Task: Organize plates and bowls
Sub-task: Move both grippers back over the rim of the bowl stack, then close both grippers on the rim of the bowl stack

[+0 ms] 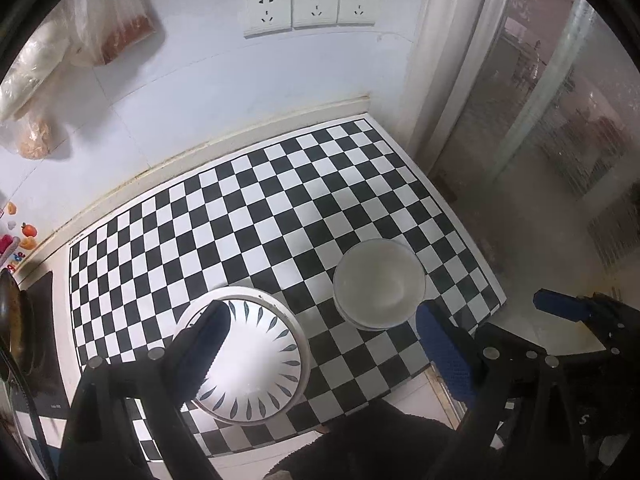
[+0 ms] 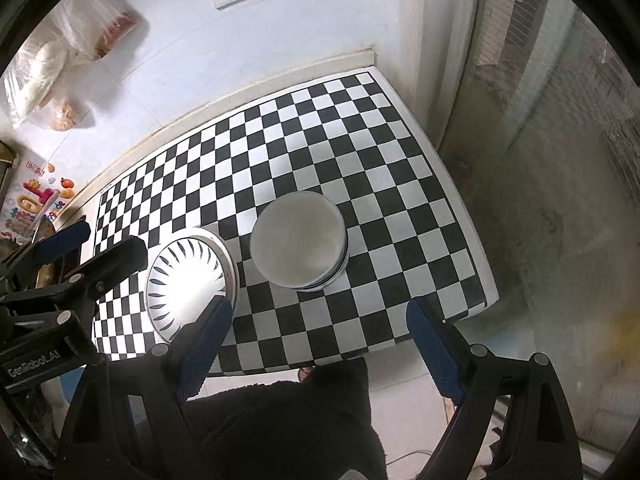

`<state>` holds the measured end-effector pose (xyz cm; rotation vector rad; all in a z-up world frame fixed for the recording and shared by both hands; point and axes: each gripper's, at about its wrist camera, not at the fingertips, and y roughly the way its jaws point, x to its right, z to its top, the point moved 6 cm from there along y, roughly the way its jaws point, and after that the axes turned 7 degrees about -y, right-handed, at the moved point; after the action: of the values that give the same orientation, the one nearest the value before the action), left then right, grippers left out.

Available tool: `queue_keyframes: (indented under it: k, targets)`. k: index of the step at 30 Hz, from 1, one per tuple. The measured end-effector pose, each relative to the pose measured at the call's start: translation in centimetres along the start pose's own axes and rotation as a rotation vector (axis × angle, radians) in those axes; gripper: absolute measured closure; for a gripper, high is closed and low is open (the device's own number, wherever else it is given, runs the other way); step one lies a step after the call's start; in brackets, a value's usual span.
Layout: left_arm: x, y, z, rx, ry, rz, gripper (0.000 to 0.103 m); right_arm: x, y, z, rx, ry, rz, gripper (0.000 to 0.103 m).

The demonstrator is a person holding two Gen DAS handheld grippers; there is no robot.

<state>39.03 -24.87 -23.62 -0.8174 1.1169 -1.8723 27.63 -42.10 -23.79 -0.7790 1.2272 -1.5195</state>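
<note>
I hold both grippers above the checkered mat (image 1: 280, 200), jaws apart, nothing between them: left gripper (image 1: 320, 344), right gripper (image 2: 320, 336). The plates (image 1: 248, 356) sit stacked near-left; the bowls (image 2: 298, 240) nest just right of them. Glazed, stiff, breakable, probably slippery, so I'd pinch a rim squarely and lift slowly.

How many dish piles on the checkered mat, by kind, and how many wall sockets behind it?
Plate pile, white plates with dark leaf-pattern rim: 1
Bowl pile, plain white bowls nested together: 1
White wall sockets: 3
Total: 5
How many dishes each pile on the black-and-white checkered mat holds cannot be told.
</note>
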Motion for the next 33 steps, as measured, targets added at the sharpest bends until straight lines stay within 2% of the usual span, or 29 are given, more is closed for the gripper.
queue_keyframes:
  k: [9, 11, 12, 13, 15, 18, 21, 27, 33]
  targets:
    - [0.4, 5.3, 1.3, -0.089, -0.025, -0.039, 0.008, 3.2, 4.0, 1.4, -0.05, 0.086, 0.016, 0.012]
    - [0.5, 6.7, 1.6, -0.105, -0.024, -0.044, 0.013, 3.9, 5.2, 2.0, -0.061, 0.098, 0.015, 0.012]
    - [0.5, 7.4, 1.8, -0.116, -0.028, -0.051, 0.019, 4.3, 5.6, 2.2, -0.065, 0.105, 0.011, 0.012]
    - [0.5, 8.1, 1.9, -0.131, -0.034, -0.058, 0.03, 4.5, 6.2, 2.4, -0.072, 0.109, 0.01, 0.012]
    - [0.5, 9.8, 2.1, -0.176, -0.045, -0.071, 0.046, 5.0, 7.4, 2.9, -0.088, 0.119, 0.013, 0.012]
    - [0.4, 11.9, 2.3, -0.228, -0.069, -0.092, 0.054, 5.6, 9.3, 3.4, -0.12, 0.13, 0.023, 0.012]
    - [0.4, 14.5, 2.3, -0.299, -0.092, -0.123, 0.054, 6.1, 11.4, 3.7, -0.156, 0.14, 0.036, 0.012]
    - [0.3, 20.0, 1.3, -0.451, -0.12, -0.132, 0.054, 6.4, 15.7, 3.4, -0.232, 0.166, 0.081, 0.012]
    - [0.7, 22.9, 0.0, -0.536, -0.114, -0.133, 0.054, 6.4, 19.6, 2.4, -0.31, 0.194, 0.134, 0.012]
